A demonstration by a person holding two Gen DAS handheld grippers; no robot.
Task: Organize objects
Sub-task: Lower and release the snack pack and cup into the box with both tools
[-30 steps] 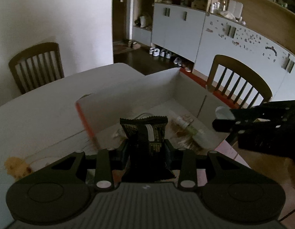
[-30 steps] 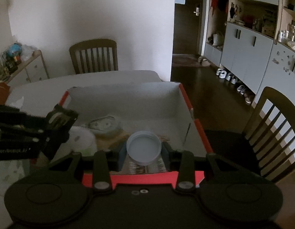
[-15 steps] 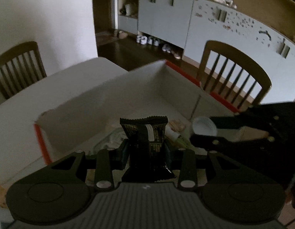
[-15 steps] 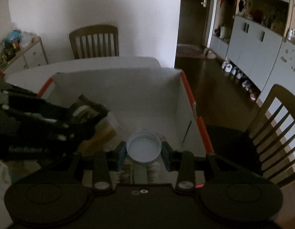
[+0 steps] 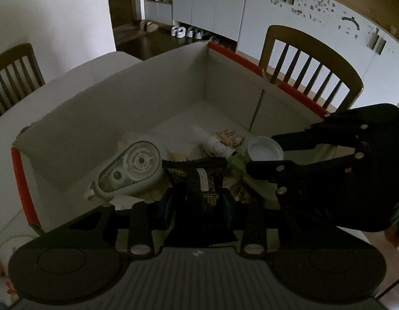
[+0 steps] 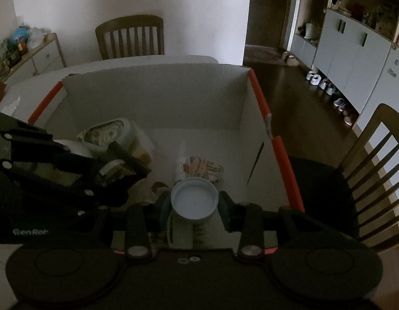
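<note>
My left gripper is shut on a dark snack packet and holds it inside a white cardboard box with red-edged rims. My right gripper is shut on a white round lid, also held over the box. The lid and the right gripper show at the right of the left wrist view. The left gripper with the packet shows at the left of the right wrist view.
In the box lie a correction tape dispenser, a small white bottle, a patterned pouch and other small items. Wooden chairs stand around the white table. Cabinets line the far wall.
Both grippers have moved forward and down over the box with their objects. The box interior now fills both views.
</note>
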